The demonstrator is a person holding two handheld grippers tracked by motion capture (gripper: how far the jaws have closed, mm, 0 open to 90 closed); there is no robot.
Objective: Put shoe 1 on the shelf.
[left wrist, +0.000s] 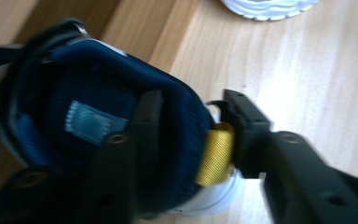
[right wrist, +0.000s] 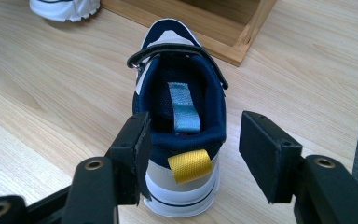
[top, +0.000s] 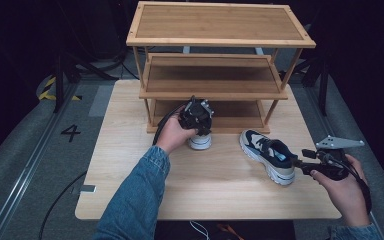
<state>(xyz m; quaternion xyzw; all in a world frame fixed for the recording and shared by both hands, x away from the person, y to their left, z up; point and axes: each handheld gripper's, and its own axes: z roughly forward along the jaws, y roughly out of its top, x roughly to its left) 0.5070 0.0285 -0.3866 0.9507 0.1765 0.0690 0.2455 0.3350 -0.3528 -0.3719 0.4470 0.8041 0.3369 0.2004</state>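
**Two shoes, one clamped at the heel, one lined up for a grab**

Left shoe [left wrist: 98, 126]: held by the left gripper [left wrist: 191, 140]. One jaw sits inside the collar on the navy lining, the other outside on the heel, against the yellow pull tab [left wrist: 216, 156]. Clamped on the heel wall. Probably chosen because the collar is the stiffest thin edge a two-jaw claw can pinch. In the high view this shoe [top: 200, 141] sits directly under the gripper, sole on the table [top: 130, 195], just in front of the rack's bottom shelf [top: 230, 112]. Toe appears to point toward the shelf opening, so my guess is it's going in there.

Right shoe [right wrist: 179, 121]: lies straight ahead of the right gripper [right wrist: 193, 154], heel toward the claw, toe away. Jaws are spread wide and straddle the heel, one on each side. The near-side pad looks close to or brushing the heel; the other is well apart. No grip yet. Its yellow heel tab [right wrist: 189, 166] sits between the jaws. Approach from the heel mirrors the left-side hold, so likely the same pinch is planned.

Outward: wooden three-tier rack [top: 220, 40] beyond both claws, all shelves bare. Right shoe [top: 270, 156] rests farther from the rack than the left one.

Risk, my read: outside-only straddle on the right could slip; one jaw into the collar would be safer.
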